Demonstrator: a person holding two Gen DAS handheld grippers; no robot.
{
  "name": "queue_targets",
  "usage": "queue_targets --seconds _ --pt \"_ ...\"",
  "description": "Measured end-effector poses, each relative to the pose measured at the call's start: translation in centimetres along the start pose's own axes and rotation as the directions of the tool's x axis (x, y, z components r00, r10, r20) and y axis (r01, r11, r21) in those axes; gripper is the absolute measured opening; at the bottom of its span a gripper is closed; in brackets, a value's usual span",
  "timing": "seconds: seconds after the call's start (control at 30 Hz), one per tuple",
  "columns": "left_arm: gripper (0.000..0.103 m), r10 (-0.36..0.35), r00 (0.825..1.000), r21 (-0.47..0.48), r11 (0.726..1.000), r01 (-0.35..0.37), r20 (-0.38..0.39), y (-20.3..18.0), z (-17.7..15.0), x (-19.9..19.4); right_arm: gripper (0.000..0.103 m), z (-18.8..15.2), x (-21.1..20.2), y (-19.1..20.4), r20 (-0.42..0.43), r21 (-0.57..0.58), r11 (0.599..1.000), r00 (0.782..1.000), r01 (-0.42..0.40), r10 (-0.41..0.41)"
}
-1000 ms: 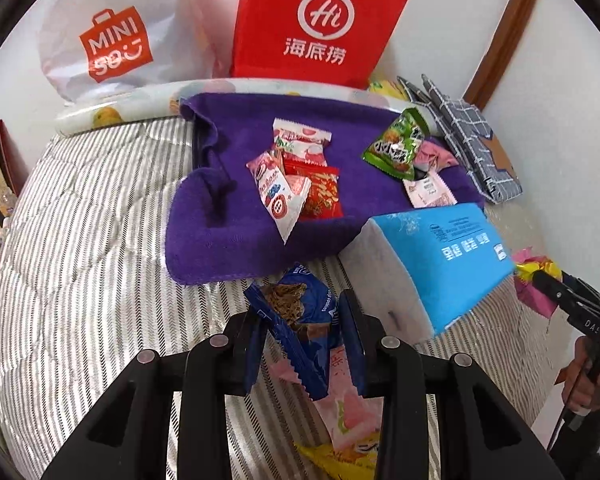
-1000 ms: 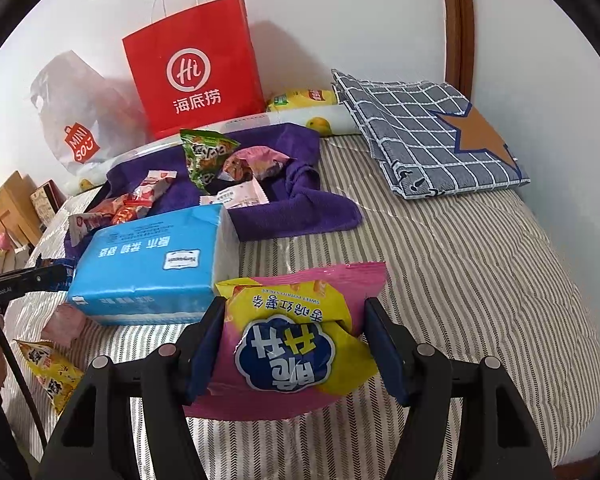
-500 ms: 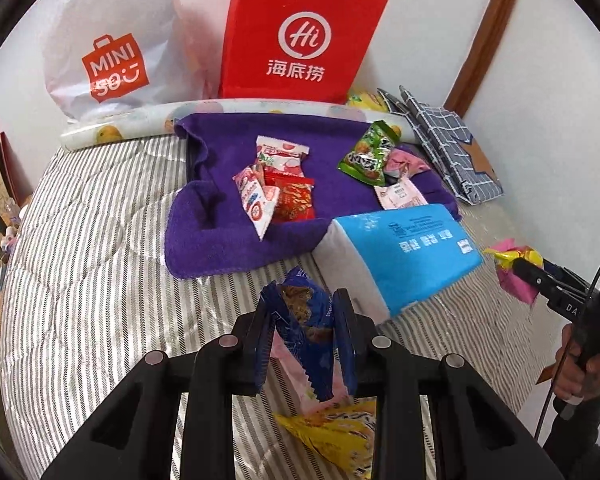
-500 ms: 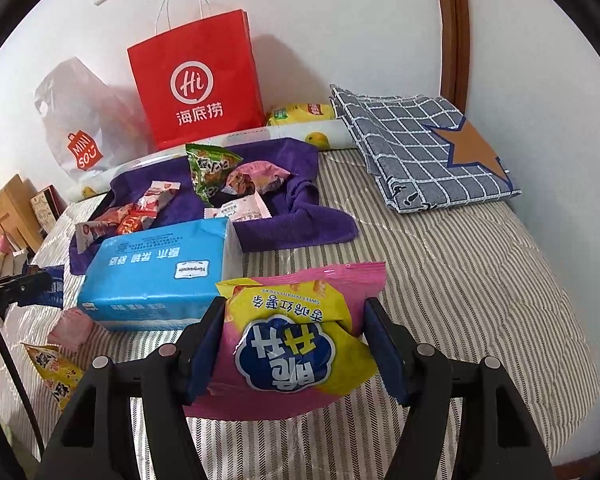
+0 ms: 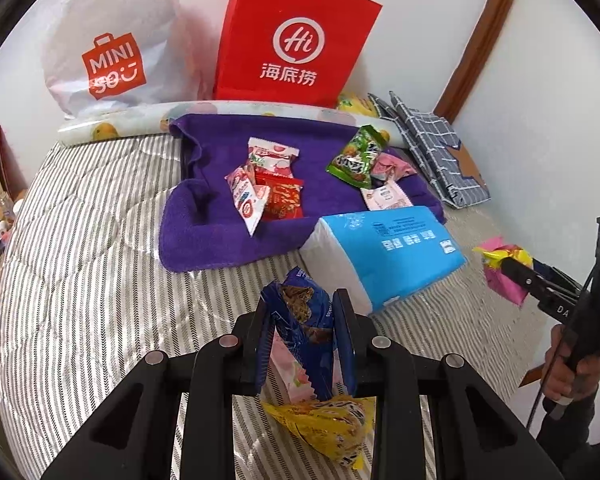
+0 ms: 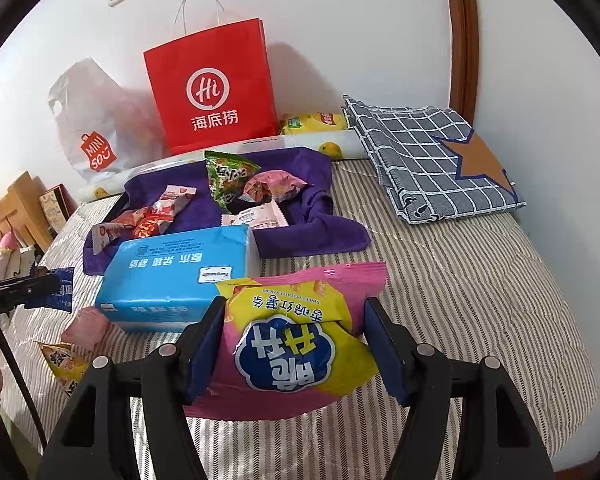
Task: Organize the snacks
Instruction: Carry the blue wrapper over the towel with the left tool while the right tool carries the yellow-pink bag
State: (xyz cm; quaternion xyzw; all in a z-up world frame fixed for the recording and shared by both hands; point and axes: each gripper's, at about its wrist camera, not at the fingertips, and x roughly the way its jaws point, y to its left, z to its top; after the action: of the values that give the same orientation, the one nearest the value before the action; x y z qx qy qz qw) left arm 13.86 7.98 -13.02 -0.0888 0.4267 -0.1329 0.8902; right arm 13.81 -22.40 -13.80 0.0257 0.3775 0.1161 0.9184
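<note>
My left gripper (image 5: pixel 302 300) is shut on a blue snack packet (image 5: pixel 300 312), held above the striped bed. Under it lie a pink packet (image 5: pixel 296 376) and a yellow packet (image 5: pixel 328 428). My right gripper (image 6: pixel 296 320) is shut on a pink-and-yellow snack bag (image 6: pixel 296 340), also seen in the left wrist view (image 5: pixel 500 268). A purple towel (image 5: pixel 220 224) holds several snacks: red and white packets (image 5: pixel 272 184) on its left, a green packet (image 5: pixel 354 158) and pink packets on its right.
A blue tissue pack (image 5: pixel 388 248) lies at the towel's near right edge. A red paper bag (image 5: pixel 292 40) and a white Miniso bag (image 5: pixel 112 48) stand against the wall. A checked grey cloth (image 6: pixel 428 152) lies at the far right. Bedside clutter sits left.
My left gripper has lifted and drawn back with the blue packet, uncovering the pink and yellow packets on the bed. The right gripper has risen slightly with its bag.
</note>
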Motion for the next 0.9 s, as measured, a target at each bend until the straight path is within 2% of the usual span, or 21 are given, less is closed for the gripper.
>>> queue_targets --seconds 0.3,0.5,0.77,0.9 --pt "0.028 -0.059 0.998 0.036 0.998 0.059 0.003 -2.5 0.3 -0.1 0.065 0.5 -0.6 1.2 0.024 -0.022 0.999 0.999 -0.044 0.045" --pt "0.028 -0.084 0.996 0.061 0.995 0.084 -0.003 -4.5 1.1 0.8 0.065 2.1 -0.6 2.0 0.059 -0.036 0.996 0.995 -0.080 0.082" --pt "0.028 -0.073 0.997 0.076 0.995 0.071 0.018 -5.1 3.7 1.7 0.065 5.9 1.2 2.6 0.110 -0.065 0.992 0.987 -0.111 0.118" --pt "0.028 -0.058 0.998 0.060 0.997 0.056 0.033 -4.5 5.5 2.1 0.065 7.7 2.7 2.8 0.108 -0.067 0.989 0.984 -0.132 0.139"
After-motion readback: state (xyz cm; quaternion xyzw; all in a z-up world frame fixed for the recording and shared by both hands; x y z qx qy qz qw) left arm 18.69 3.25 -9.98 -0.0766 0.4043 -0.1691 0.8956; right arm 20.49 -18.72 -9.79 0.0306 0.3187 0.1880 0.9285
